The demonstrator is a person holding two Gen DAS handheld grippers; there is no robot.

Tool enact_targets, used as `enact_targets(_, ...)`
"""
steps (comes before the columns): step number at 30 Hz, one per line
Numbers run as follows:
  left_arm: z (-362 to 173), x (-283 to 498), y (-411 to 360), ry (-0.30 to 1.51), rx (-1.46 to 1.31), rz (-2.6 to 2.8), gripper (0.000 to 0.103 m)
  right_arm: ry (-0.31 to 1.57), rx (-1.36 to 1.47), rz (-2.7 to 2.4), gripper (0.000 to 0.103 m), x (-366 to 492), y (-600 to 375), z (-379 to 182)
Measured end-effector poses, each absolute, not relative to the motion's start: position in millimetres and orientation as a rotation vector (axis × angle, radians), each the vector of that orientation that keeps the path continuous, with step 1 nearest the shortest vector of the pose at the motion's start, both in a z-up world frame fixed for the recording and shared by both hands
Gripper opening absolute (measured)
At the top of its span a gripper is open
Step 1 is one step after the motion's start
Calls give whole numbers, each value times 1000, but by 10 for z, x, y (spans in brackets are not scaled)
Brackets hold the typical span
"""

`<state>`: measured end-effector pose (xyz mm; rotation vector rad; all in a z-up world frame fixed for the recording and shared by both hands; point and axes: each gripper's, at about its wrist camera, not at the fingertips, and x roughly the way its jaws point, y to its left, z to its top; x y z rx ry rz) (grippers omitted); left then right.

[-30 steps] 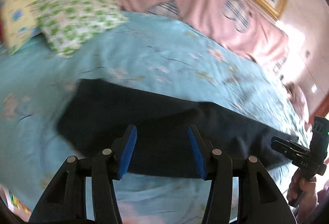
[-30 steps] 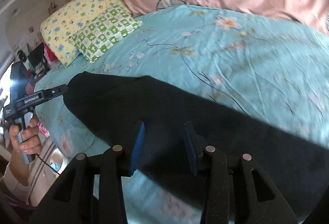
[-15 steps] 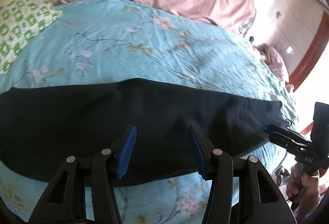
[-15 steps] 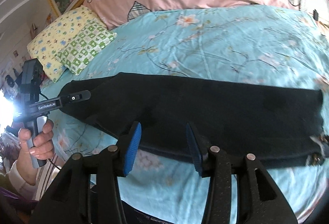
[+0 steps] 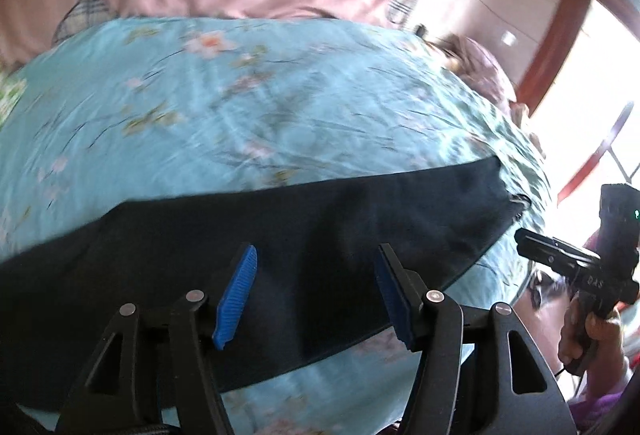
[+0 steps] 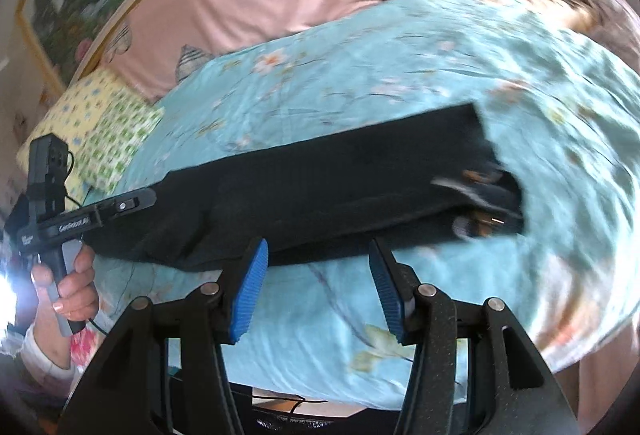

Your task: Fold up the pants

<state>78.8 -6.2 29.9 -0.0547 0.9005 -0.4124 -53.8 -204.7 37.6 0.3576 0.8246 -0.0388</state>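
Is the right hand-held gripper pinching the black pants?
No, the right hand-held gripper is open, its blue pads apart above the blue bedsheet, with the black pants lying beyond them.

Both grippers [image 5: 314, 291] [image 6: 316, 287] agape, empty.

The pants [image 5: 280, 255] run off the left wrist view's left edge, blurred.
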Motion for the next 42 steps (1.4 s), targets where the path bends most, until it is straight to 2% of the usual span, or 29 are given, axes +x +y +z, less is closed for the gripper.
enact_targets(10, 395, 1095, -613, 921, 31, -549, 65, 796, 504, -153, 56, -686, -2425, 302)
enact_targets(14, 408, 1237, -786, 937, 51, -596, 67, 784, 573, -176, 65, -697, -2527, 244)
enact_targets(20, 390, 1482, -1072, 981, 81, -671, 68, 729, 722, -170, 67, -669, -2697, 193)
enact_targets(30, 340, 1694, -1675, 1026, 166, -798, 68, 681, 781, -173, 66, -640, -2794, 102)
enact_targets(34, 289, 1751, -1886, 1045, 196, -827, 68, 677, 778, -179, 61, -619, -2814, 77)
enact_targets(39, 232, 1832, -2144, 1069, 206, -924, 68, 683, 780, -189, 45, -601, -2875, 37)
enact_targets(42, 139, 1900, -2335, 1101, 259, -961, 68, 676, 770, -186, 41, -616, -2878, 26)
